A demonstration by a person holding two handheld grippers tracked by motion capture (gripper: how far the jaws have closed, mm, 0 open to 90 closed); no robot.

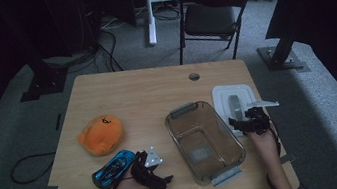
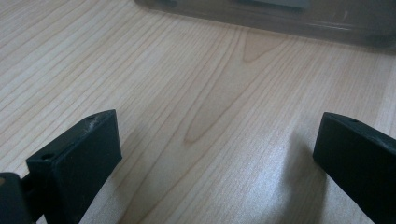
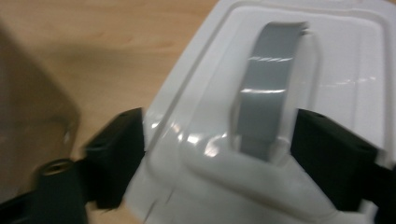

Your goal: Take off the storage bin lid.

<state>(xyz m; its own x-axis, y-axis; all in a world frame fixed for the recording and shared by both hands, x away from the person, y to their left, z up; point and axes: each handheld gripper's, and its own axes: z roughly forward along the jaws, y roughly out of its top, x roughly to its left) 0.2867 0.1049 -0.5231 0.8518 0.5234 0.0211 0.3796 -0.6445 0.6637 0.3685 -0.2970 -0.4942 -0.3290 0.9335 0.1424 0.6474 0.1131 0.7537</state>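
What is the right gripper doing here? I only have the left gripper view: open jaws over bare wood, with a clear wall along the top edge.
Observer: The right gripper is over a white lid that lies flat on the table, just right of a container.
Operator: Is it gripping that lid?
Observer: It doesn't look like it. Its jaws stand open, one on either side of the near end of the lid's grey handle.
Operator: And the clear wall I see?
Observer: That is the clear container, uncovered and empty, with a grey latch at each end. A blue toy car and an orange plush lie to its left.
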